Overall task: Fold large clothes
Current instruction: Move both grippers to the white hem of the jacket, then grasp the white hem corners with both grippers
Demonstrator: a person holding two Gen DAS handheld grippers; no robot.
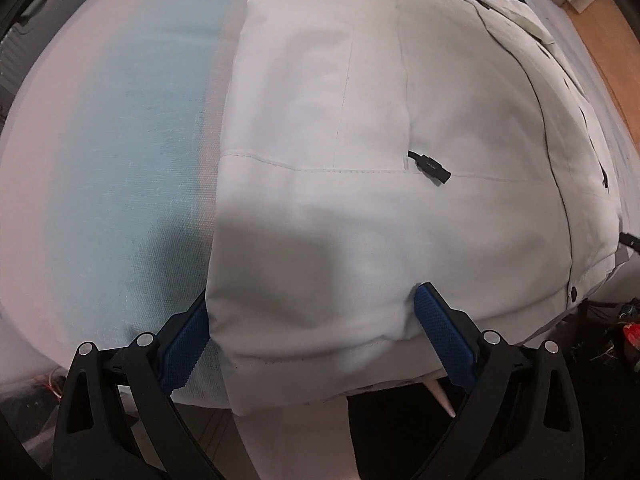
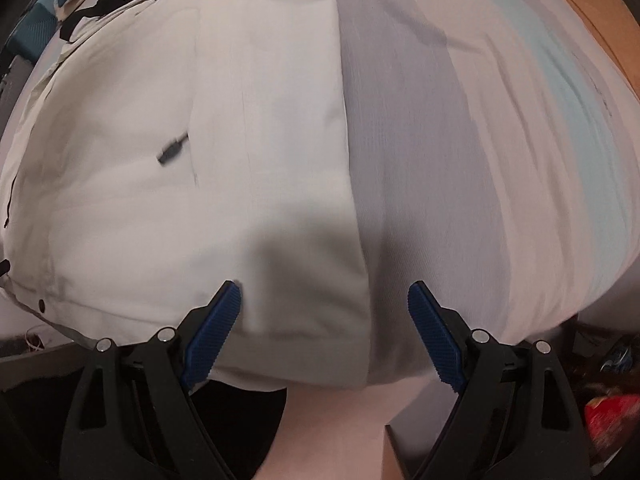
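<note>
Striped sheet (image 1: 120,152) is covering the bed under everything. My left gripper (image 1: 312,312) is straddling the cream jacket's (image 1: 360,120) near hem corner, jaws spread wide; my right gripper (image 2: 324,304) is gaping wide over its opposite corner. Beyond, black zipper pull (image 1: 430,167), then collar.

Open left tongs (image 1: 312,300) straddle the jacket (image 1: 380,140) hem.

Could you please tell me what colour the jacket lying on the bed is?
Off-white, with a black collar lining; the jacket shows best in the left wrist view.
</note>
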